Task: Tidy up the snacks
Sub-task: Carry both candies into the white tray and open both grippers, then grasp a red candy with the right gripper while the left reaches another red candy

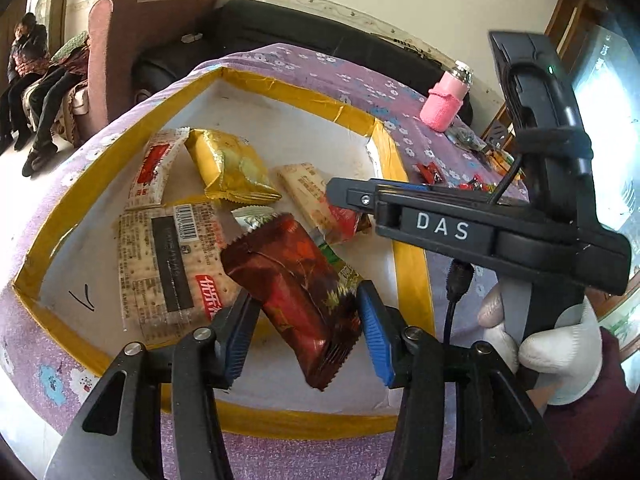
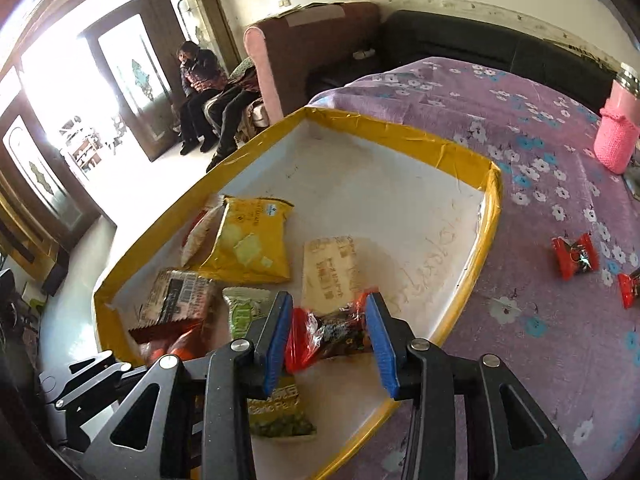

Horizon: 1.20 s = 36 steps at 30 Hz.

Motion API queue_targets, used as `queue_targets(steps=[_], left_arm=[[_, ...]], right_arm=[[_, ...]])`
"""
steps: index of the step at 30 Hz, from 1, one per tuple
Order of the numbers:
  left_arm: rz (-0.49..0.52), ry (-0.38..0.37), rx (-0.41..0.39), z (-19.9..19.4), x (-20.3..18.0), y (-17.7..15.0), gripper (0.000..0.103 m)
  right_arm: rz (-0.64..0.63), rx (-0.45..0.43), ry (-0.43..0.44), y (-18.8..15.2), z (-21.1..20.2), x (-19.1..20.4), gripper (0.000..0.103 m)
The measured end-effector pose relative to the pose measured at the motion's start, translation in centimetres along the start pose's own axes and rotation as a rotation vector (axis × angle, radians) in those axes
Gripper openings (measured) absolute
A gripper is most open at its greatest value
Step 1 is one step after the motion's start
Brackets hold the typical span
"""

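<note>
A dark red foil snack packet (image 1: 298, 296) is seen between the blue pads (image 1: 374, 334) of the left gripper (image 1: 306, 334), the left pad lying against the packet's edge and the right pad at its other edge; whether the packet is truly clamped cannot be told. In the right wrist view, a small red-and-black candy packet (image 2: 326, 332) is clamped between the blue pads (image 2: 382, 346) of the right gripper (image 2: 328, 342), held above the tray.

Both grippers are positioned over a shallow white tray with a yellow taped rim (image 1: 412, 276). Inside it are shown a gold foil packet (image 1: 232, 166), a clear-wrapped cracker pack with a barcode (image 1: 172, 268), a red-and-white wrapped bar (image 1: 154, 168), a pale beige wrapped bar (image 1: 310, 196) and a green pea snack bag (image 2: 280, 416) lying partly under the right gripper.

The tray is set on a purple flowered tablecloth (image 2: 540, 340). Two red candy packets (image 2: 575, 255) are left on the cloth well apart from the tray, to its right. A bottle in a pink knitted sleeve (image 1: 446, 102) is stood near the table's far edge. The right gripper's handle is held by a white-gloved hand (image 1: 560, 356) in the left wrist view.
</note>
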<state>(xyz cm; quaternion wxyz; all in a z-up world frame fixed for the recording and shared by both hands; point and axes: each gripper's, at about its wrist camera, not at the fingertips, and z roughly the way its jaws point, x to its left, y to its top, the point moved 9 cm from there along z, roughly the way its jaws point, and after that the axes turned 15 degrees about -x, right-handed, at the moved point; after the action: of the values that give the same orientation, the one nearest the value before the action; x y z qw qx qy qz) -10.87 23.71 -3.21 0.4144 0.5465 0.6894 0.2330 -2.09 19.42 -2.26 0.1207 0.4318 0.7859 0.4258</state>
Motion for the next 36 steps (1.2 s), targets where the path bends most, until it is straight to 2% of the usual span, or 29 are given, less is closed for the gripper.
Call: queue_targets(steps=[7,10,14,28,36], left_arm=[[0.013,0.072,-0.064,-1.6,1.0,1.7,0.067],[0.028,0.085,-0.097,-2.3,0.7,2.4,0.073],[0.07,0.103,-0.127,-3.2,-0.6,2.9,0.073],[0.264,0.271,-0.185,-4.7,-3.8,3.6,0.073],[0.329,0.288,-0.176,-4.8,-6.0,3.1,0.073]], right_arm=[[0.043,-0.063,0.003,1.6,-1.7,-1.1,0.051],[0.073,-0.098,0.003,2.1,-3.1,-2.1,0.052],[0.098,-0.13,-0.011,2.1,-4.9,-3.6,0.053],[0.176,-0.191,-0.075,-0.3,-10.9,-9.1,0.056],[0.199,-0.218,-0.108,-1.6,-13.5,-11.6,0.059]])
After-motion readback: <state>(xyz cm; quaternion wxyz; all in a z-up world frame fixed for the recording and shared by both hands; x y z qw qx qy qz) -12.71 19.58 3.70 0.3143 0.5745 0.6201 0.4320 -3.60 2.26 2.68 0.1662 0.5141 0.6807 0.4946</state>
